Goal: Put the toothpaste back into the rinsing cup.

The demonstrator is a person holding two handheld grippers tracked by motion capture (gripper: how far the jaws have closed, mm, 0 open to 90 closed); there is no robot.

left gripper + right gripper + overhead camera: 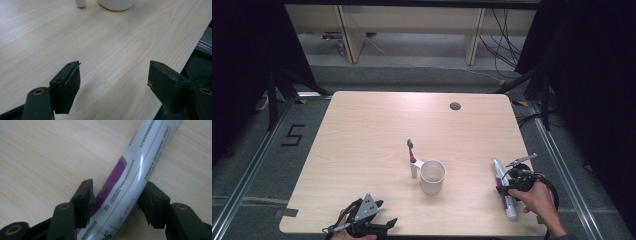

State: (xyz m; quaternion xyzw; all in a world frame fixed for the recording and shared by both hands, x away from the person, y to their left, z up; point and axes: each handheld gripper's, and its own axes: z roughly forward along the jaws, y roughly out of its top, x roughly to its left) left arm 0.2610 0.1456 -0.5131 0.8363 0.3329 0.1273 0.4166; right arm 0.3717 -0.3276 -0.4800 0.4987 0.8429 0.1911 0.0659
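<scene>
High view: a white cup (432,176) stands at centre frame on the worktop (362,130), apparently empty; a toothbrush (412,159) stands just beside it, outside

Left gripper view: left gripper (113,82) spread apart, holding nothing

Right gripper view: right gripper (117,201) straddles the toothpaste tube (135,167), seemingly touching it; tube on the worktop, not yet lifted

Right gripper (116,195) has its black jaws closed on a white-and-purple tube (130,175) lying on the pale wooden table (45,157).
</scene>
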